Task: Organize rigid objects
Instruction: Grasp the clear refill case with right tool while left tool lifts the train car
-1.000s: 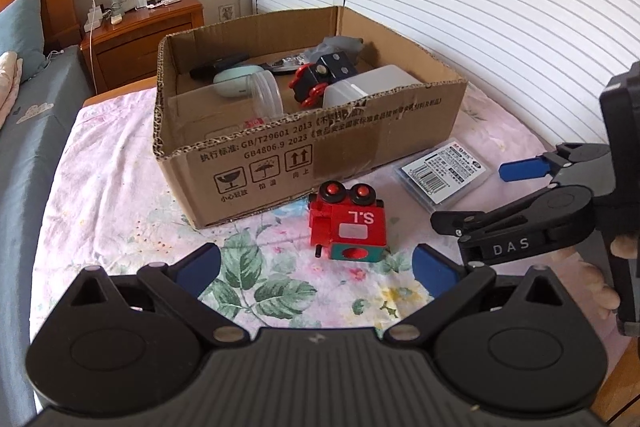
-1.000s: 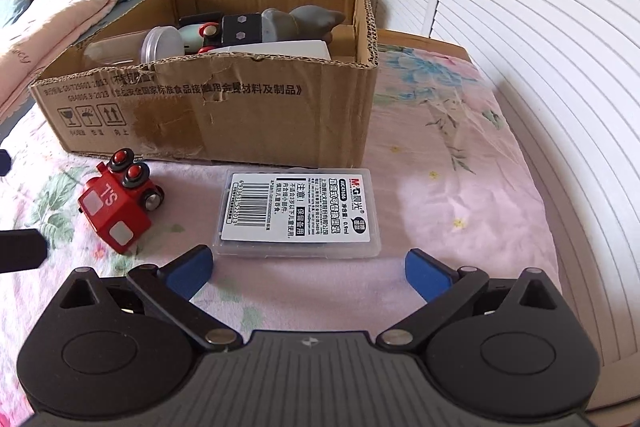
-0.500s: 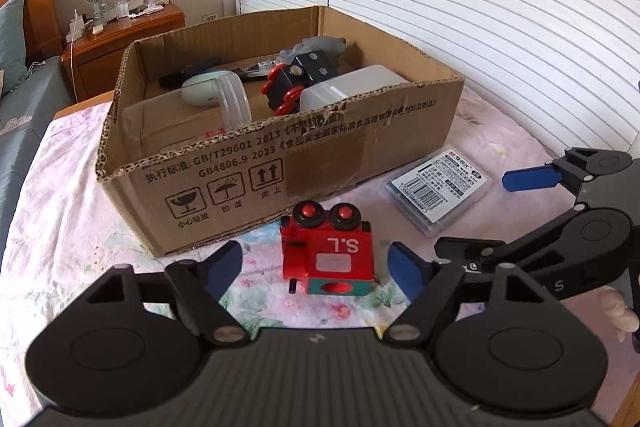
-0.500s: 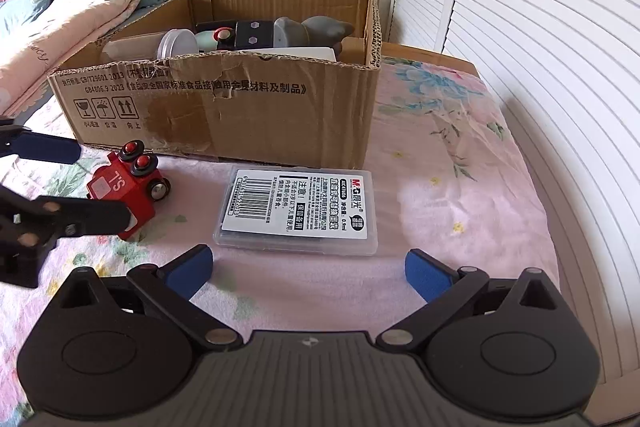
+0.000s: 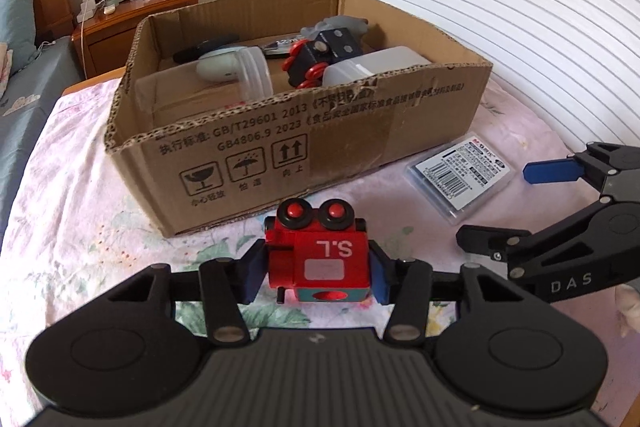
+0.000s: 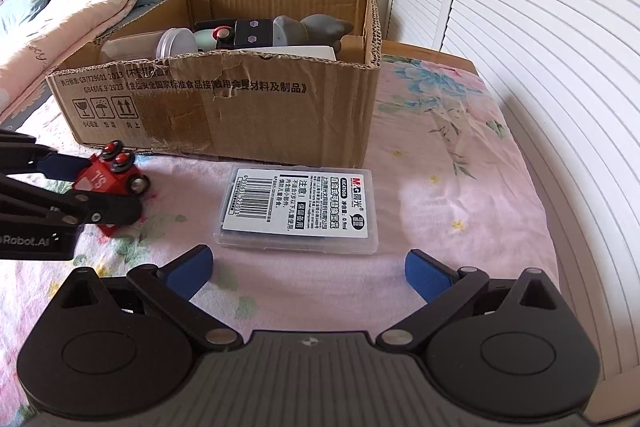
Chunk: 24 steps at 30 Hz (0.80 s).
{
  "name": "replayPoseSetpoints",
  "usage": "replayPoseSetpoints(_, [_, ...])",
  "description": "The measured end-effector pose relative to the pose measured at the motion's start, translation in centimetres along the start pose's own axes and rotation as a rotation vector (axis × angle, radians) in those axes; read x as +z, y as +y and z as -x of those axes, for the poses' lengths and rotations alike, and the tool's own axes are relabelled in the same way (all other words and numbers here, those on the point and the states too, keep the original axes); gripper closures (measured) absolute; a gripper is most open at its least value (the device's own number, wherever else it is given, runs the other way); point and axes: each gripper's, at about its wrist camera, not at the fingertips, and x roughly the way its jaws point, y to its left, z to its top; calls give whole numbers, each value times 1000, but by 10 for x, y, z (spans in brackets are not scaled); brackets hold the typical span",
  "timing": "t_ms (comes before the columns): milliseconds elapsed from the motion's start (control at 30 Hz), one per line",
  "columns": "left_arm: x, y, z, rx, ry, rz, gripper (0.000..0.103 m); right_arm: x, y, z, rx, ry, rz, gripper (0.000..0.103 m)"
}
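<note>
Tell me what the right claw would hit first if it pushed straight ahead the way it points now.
Most likely the clear plastic case with the barcode label: it lies on the floral sheet just ahead of the open right claw, centred between its fingers. The cardboard box stands beyond it.

- Right gripper: blue pads spread wide, nothing between them, low over the floral bedsheet.
- Clear plastic case: flat, barcode label up, just ahead of the pads.
- Cardboard box: open-topped, behind the case, holding containers and toys.
- Red toy train: left of the case, clamped by the left gripper.
</note>
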Motion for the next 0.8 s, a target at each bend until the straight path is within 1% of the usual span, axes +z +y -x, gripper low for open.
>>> replayPoseSetpoints(133, [-5, 11, 5, 23, 6, 29, 53, 6, 3, -6, 1, -2, 0, 0])
replayPoseSetpoints(267, [-7, 19, 7, 29, 7, 45, 53, 15, 6, -14, 3, -3, 2, 0])
replayPoseSetpoints(433, [-6, 21, 6, 26, 5, 40, 53, 26, 10, -24, 2, -4, 11, 0])
replayPoseSetpoints(633, [-6, 22, 6, 18, 5, 37, 53, 32, 12, -27, 12, 16, 24, 0])
replayPoseSetpoints(700, [-6, 22, 6, 16, 4, 37, 53, 33, 11, -26, 6, 14, 22, 5])
replayPoseSetpoints(733, [-6, 22, 6, 15, 5, 36, 53, 34, 11, -25, 2, 15, 19, 10])
replayPoseSetpoints(800, [-5, 22, 6, 14, 5, 35, 53, 35, 11, -24, -3, 23, 15, 11])
